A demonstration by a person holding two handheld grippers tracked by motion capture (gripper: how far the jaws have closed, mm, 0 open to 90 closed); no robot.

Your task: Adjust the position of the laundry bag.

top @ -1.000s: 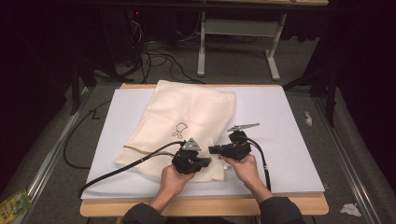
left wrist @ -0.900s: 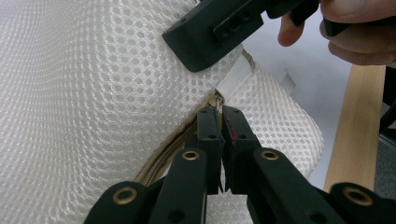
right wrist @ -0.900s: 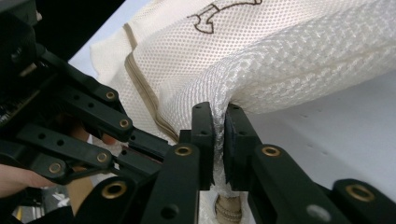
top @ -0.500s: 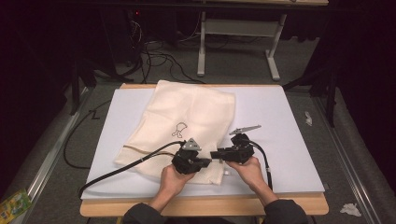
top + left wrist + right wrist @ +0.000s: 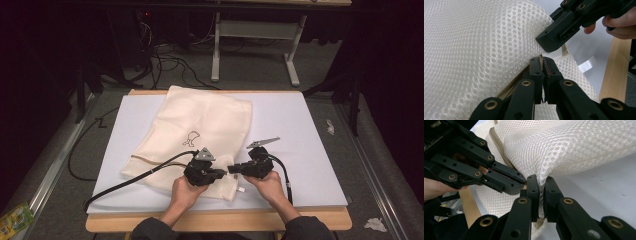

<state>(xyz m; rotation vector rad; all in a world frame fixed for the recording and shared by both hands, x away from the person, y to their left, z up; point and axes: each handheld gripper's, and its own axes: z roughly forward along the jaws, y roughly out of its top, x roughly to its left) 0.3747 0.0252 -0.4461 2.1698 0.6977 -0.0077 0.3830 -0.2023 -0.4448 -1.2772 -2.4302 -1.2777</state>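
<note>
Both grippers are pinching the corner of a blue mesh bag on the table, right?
Nearly. The mesh bag is cream-white, not blue, as the high view shows. The left gripper and right gripper do pinch its near corner, on the table.

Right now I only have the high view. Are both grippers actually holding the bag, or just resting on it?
Observer: The left gripper is shut on the bag's edge, right at the beige zipper.
Operator: And the right one?
Observer: The right gripper has just been closing its fingers. They now pinch a fold of the bag, close beside the left's fingers.
Operator: Is that cloth solid?
Observer: No, it's mesh with small round holes.
</note>
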